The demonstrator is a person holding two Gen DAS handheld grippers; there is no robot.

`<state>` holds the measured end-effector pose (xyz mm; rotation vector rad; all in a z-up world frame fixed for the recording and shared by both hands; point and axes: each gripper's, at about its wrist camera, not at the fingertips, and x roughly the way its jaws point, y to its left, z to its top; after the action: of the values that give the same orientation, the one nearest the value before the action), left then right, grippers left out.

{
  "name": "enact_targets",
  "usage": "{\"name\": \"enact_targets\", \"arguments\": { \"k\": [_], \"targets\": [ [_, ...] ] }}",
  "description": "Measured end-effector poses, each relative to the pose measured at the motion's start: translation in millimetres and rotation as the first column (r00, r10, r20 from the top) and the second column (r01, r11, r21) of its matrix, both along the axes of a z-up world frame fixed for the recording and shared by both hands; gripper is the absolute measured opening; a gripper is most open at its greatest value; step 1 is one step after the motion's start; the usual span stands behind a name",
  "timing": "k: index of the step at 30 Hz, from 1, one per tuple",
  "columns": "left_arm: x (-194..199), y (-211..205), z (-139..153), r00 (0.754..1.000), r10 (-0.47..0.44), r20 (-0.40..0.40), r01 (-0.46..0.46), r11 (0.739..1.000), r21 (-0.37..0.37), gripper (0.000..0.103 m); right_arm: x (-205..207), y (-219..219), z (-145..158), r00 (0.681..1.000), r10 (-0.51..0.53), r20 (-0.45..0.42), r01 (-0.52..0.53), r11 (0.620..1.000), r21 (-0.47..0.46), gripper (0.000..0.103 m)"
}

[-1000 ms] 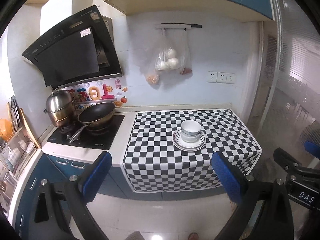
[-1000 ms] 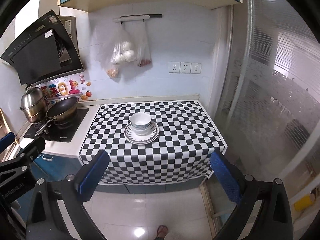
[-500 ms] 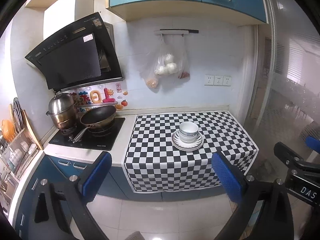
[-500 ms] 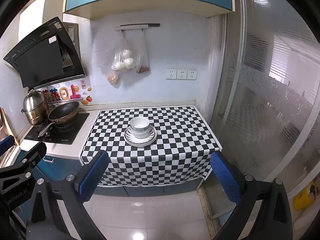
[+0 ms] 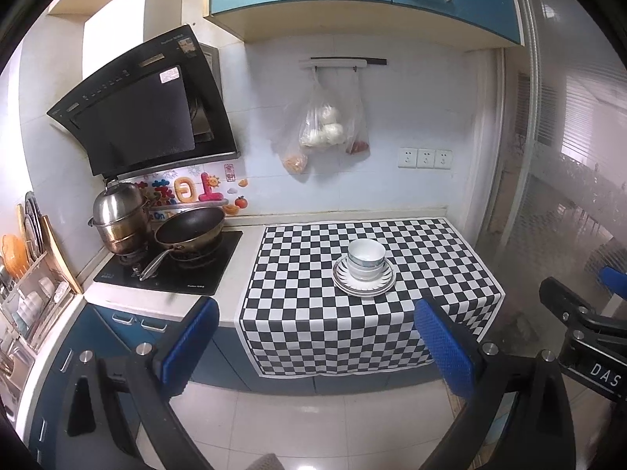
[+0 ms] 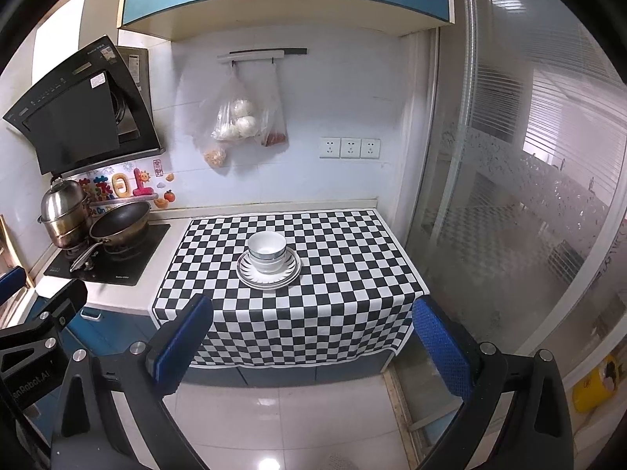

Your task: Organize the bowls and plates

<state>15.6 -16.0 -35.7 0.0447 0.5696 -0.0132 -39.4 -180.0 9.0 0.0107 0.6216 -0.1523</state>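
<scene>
Both tongs, the left gripper (image 5: 313, 348) and the right gripper (image 6: 311, 342), are gaping wide and carrying nothing, hanging well short of the counter; ahead of them nested bowls (image 6: 267, 252) are sitting inside stacked plates (image 6: 269, 270) on the checkered cloth (image 6: 345, 274); stacking looks finished, or untouched; any next move means closing in first.

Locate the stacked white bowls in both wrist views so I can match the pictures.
Left wrist view: the stacked bowls sit right of centre, on the plates, atop the checkered cloth.
Right wrist view: the stacked bowls sit left of centre, on the plates, atop the same cloth.
Shared landmark: the three wall sockets, above and right of the bowls in both.
</scene>
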Motion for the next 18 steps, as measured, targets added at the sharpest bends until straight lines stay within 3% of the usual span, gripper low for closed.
{"name": "enact_targets", "arguments": {
  "k": [18],
  "targets": [
    [2.4,-7.0,0.3,1.0,0.003,0.011,-0.003,1.0,0.001,0.102,6.0,-9.6,-3.2,1.0,-0.007,-0.002,0.007,1.0,0.006,0.103]
  ]
}}
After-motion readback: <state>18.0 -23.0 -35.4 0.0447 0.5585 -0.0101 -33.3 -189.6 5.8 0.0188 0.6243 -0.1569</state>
